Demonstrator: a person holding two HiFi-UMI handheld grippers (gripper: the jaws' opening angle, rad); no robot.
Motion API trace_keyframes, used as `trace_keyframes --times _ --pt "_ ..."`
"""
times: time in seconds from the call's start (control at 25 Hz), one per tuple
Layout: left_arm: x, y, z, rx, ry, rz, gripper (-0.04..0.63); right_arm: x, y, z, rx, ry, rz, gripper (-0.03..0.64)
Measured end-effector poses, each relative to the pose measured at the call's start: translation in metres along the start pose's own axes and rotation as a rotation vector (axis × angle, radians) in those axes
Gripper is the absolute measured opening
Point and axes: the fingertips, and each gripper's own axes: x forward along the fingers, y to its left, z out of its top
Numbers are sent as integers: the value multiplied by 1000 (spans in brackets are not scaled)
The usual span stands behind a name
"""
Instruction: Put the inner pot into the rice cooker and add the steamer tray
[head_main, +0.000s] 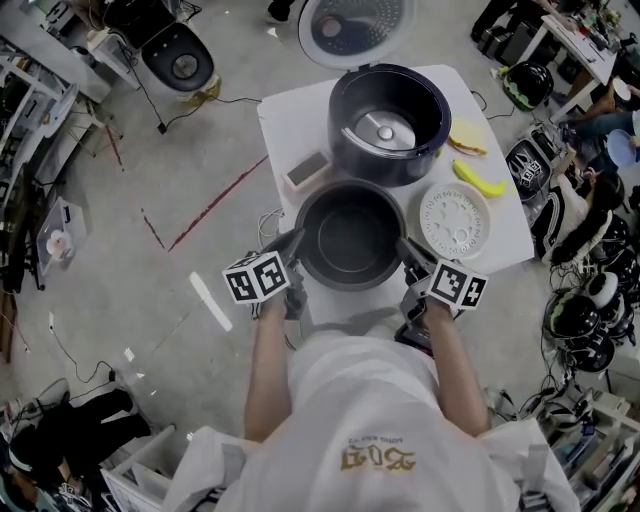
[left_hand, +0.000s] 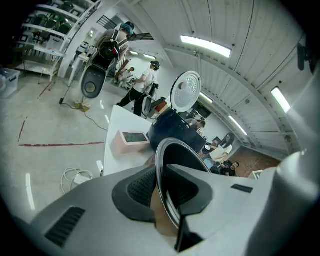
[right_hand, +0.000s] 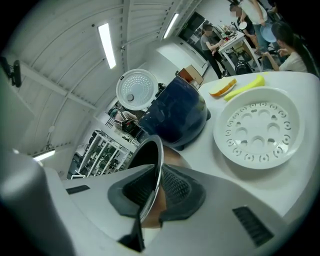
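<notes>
The inner pot (head_main: 348, 235) is at the near edge of the white table (head_main: 290, 115), just in front of the rice cooker (head_main: 388, 120), whose lid (head_main: 355, 25) stands open. The left gripper (head_main: 295, 243) has its jaws clamped on the pot's left rim, one pad inside the wall and one outside. The right gripper (head_main: 410, 252) grips the right rim in the same way.

The pot looks like stiff metal with a dark lining, probably fairly heavy for such a thin hold. The rim is narrow and smooth and could slip between the pads. Opposite sides of the rim seem the right places to hold it, keeping it level.

By count there is one inner pot, one rice cooker and one perforated white steamer tray (head_main: 455, 220) near the table's right edge. There is also one banana (head_main: 478, 180), one pale wedge (head_main: 465, 140) and one small box (head_main: 305, 170).
</notes>
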Motion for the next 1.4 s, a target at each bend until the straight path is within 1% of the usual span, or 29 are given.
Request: trace_keyframes --times 0.4,0.64,0.88,1.12,1.4 --pt "-27 -4 3 2 -42 -24 74 -11 24 -6 -13 -31 33 48" --pt "-38 -21 6 9 -77 -52 74 -28 36 0 -32 -61 60 46" --pt "-53 -33 20 30 -119 -73 74 -39 54 8 -49 -95 88 46" --pt "-69 -53 33 32 -154 -116 72 -54 76 18 -61 -131 121 46" --pt "-80 -77 62 53 -210 -158 69 -67 100 40 -78 -180 160 46"
